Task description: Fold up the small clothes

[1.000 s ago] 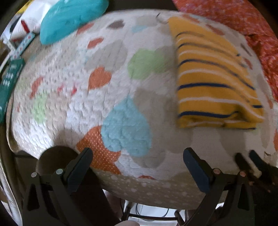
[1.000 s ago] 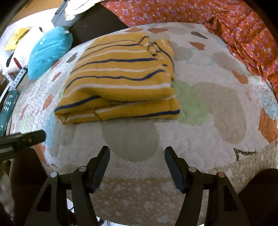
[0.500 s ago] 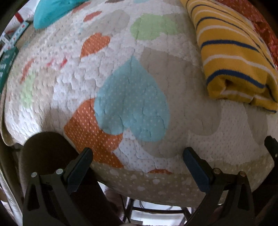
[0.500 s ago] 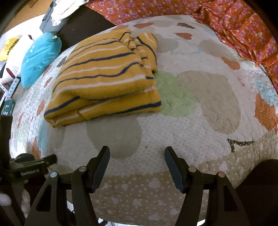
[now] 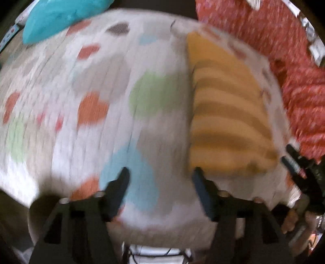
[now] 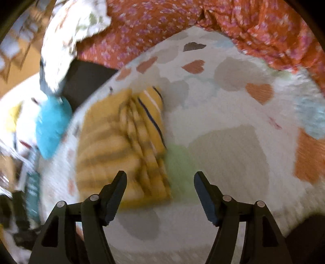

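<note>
Left gripper [image 5: 160, 175] has jaws apart w/ nothing between; they've just been closing partway. It hangs over the quilt's near edge, above a blue heart patch. Right gripper [image 6: 160, 178] also spread, empty, jaws just opened a bit wider; its left finger overlaps the near edge of the folded garment in that view, contact can't be told.

Striped yellow garment [image 5: 227, 119] lies folded on the heart-print quilt [image 5: 113, 87], a longish rectangle w/ long axis running near-to-far, stripes crossing it. Left view: it sits right of centre, near end just past the right finger. Right view: same garment [image 6: 121, 142] sits left of centre, stacked fold edges along its right side, dark blue lines sharp only there. Both frames blurred.

Left view alone shows the right gripper [image 5: 300, 174] at the far right edge, beside the garment's near corner. Right view alone shows a white printed cloth [image 6: 75, 28] at the back left.

Further off: teal cushion [image 5: 61, 16] at the quilt's far left, orange floral fabric [image 6: 203, 22] bunched along the far and right sides. Nothing lies on the garment.
</note>
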Available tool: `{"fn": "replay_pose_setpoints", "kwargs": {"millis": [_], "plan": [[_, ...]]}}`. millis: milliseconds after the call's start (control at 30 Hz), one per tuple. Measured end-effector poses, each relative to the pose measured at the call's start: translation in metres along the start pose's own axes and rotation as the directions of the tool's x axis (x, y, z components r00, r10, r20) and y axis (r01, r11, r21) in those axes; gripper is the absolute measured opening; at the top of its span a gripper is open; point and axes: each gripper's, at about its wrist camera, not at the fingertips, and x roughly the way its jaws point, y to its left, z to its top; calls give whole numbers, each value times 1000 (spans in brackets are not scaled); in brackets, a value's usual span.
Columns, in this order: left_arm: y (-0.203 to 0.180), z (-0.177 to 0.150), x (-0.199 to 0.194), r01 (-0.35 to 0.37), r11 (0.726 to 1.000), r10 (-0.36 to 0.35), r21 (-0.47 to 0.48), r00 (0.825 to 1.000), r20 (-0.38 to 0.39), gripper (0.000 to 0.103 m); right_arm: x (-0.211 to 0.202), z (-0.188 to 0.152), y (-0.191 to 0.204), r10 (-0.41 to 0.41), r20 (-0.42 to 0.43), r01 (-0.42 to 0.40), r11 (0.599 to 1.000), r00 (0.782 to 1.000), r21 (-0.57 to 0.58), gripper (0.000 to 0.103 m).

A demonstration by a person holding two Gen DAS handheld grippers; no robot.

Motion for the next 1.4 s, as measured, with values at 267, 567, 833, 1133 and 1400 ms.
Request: {"fn": "replay_pose_setpoints", "kwargs": {"millis": [267, 567, 833, 1133, 1400], "plan": [[-22, 89, 72, 197, 980, -198, -19, 977, -84, 83, 98, 62, 11, 149, -99, -145, 988, 984, 50, 79], [-47, 101, 89, 319, 946, -324, -65, 938, -123, 45, 143, 90, 38, 189, -167, -189, 982, 968, 16, 49], [-56, 140, 44, 286, 958, -286, 3, 958, -19, 36, 113, 122, 89, 271, -84, -276, 960, 959, -52, 38], [-57, 159, 71, 84, 995, -82, 54, 996, -39, 43, 155, 148, 84, -36, -44, 29, 989, 998, -145, 47], [-43, 117, 34, 124, 992, -124, 23, 992, 30, 48, 117, 150, 90, 119, -21, -121, 978, 993, -172, 47]]}}
